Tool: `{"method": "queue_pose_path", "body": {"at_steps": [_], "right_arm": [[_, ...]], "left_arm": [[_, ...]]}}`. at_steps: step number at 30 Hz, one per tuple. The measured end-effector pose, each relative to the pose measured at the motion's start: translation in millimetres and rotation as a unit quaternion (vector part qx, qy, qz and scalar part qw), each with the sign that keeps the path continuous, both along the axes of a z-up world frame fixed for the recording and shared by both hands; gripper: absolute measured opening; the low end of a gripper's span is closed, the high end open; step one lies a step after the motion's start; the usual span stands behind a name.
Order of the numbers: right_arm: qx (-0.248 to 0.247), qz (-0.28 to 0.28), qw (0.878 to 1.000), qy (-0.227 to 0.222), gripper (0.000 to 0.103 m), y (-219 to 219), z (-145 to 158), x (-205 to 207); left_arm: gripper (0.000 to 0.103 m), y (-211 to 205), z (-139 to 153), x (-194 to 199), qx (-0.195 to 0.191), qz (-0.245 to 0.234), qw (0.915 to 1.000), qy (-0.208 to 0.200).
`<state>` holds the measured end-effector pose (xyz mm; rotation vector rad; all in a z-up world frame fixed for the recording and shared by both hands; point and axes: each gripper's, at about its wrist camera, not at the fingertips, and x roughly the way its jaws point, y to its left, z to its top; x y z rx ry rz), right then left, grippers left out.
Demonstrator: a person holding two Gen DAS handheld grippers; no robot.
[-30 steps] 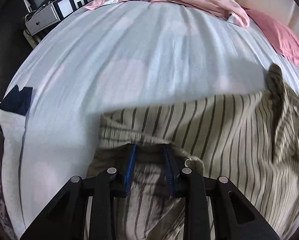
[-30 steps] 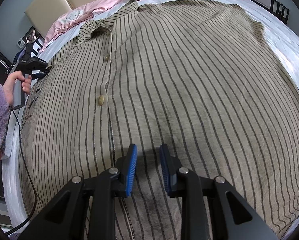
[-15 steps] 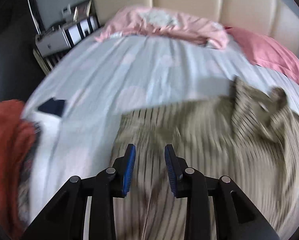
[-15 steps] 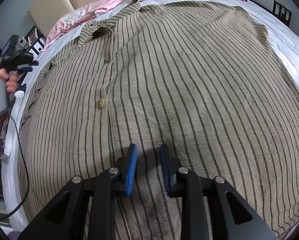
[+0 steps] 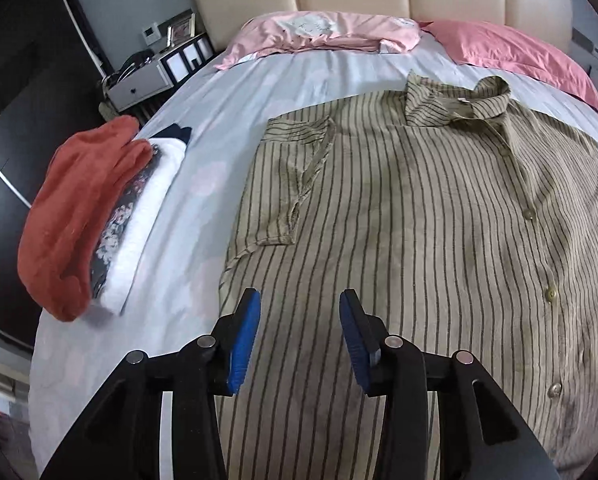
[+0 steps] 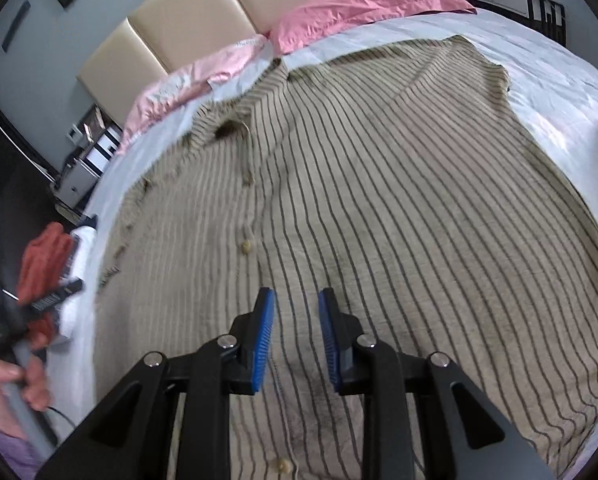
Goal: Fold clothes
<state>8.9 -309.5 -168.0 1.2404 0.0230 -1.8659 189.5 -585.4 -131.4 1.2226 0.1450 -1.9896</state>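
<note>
A beige shirt with dark stripes (image 5: 419, 240) lies buttoned and front up on the bed, its collar (image 5: 459, 100) toward the headboard. Its short sleeve (image 5: 299, 168) is folded inward over the chest. My left gripper (image 5: 299, 300) hovers over the shirt's left side near the hem; its jaws are opening and nothing is between them. In the right wrist view the shirt (image 6: 379, 200) fills the bed. My right gripper (image 6: 297, 296) hangs above the button line with a gap between its blue pads (image 6: 265, 340) and holds nothing.
A stack of folded clothes (image 5: 79, 208), rust-red on top of floral and white, sits at the bed's left edge. Pink pillows (image 5: 511, 52) and a pink garment (image 5: 319, 32) lie by the headboard. A nightstand (image 5: 139, 80) stands beyond the bed. A person's hand (image 6: 15, 376) holds the left tool.
My left gripper let go of the shirt's sleeve edge, pulled back and up, and its jaws widened. The right gripper rose a little above the shirt.
</note>
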Motion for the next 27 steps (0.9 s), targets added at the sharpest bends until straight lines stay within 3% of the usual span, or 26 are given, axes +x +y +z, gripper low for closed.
{"method": "queue_pose_path", "body": {"at_steps": [3,8,10,12,14,17,19,22,24,27], "right_arm": [[-0.009,0.011,1.000,0.009,0.023,7.4,26.8,-30.2],[0.047,0.046,0.995,0.069,0.024,-2.4,63.4,-122.2],[0.072,0.051,0.993,0.082,0.032,-7.0,71.2,-165.0],[0.090,0.049,0.991,0.083,0.055,-13.8,73.7,-215.4],[0.111,0.020,0.990,0.079,0.056,-21.9,69.9,-267.8],[0.138,-0.027,0.985,0.096,0.056,-38.4,59.2,-337.2],[0.147,-0.044,0.983,0.101,0.056,-51.1,47.8,-376.5],[0.156,-0.050,0.981,0.103,0.055,-71.9,26.0,-422.9],[0.159,-0.052,0.981,0.097,0.056,-85.7,9.9,-448.0],[0.149,-0.056,0.983,0.085,0.055,-99.9,-10.9,-475.6]], "left_arm": [[0.043,0.1,-0.9,0.1,0.013,-0.013,0.9994,0.029],[0.046,3.3,-3.6,-8.7,-0.026,-0.059,0.9965,0.053],[0.059,-1.1,-5.1,-8.0,-0.015,-0.062,0.9950,0.077],[0.061,-9.4,-4.5,-5.6,0.017,-0.065,0.9916,0.110],[0.062,-18.4,-2.4,-5.0,0.054,-0.070,0.9854,0.146],[0.080,-23.8,-5.7,-8.7,0.069,-0.066,0.9826,0.159],[0.080,-26.4,-12.1,-14.4,0.081,-0.063,0.9813,0.163],[0.087,-30.3,-21.8,-22.9,0.100,-0.059,0.9789,0.168],[0.103,-38.0,-32.3,-29.0,0.142,-0.054,0.9703,0.188],[0.103,-46.2,-41.8,-40.4,0.151,-0.028,0.9693,0.192]]}}
